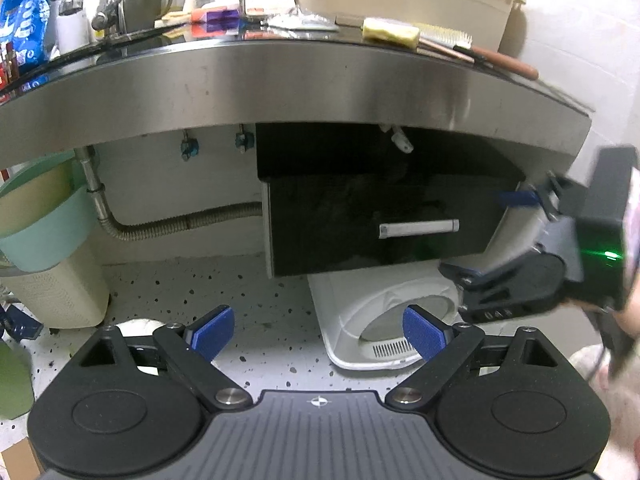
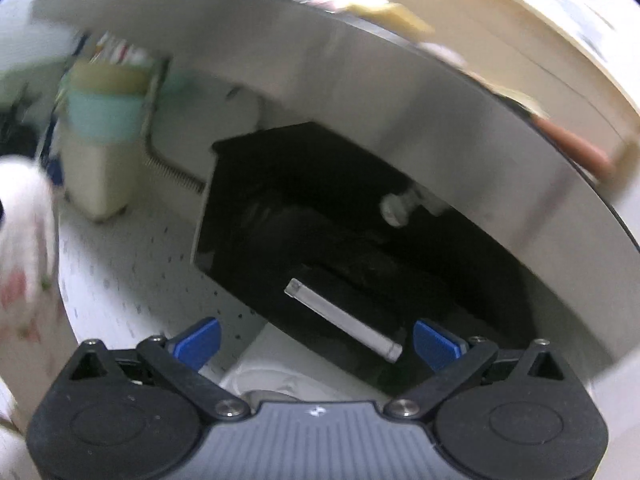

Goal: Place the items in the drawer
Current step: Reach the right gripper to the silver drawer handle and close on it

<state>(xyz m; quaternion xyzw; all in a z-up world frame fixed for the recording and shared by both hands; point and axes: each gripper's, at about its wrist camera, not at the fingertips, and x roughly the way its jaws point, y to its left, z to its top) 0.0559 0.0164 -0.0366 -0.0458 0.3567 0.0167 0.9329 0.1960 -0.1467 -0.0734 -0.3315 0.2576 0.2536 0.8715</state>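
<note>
Drawer shut, both claws spread.

I see the drawer hanging under the counter, its handle on the front. Left of it a hose runs to a bin on the floor. Below the drawer sits a litter box. On the counter, a soap bar lies left of a comb. My right gripper is at the drawer's right edge.
</note>
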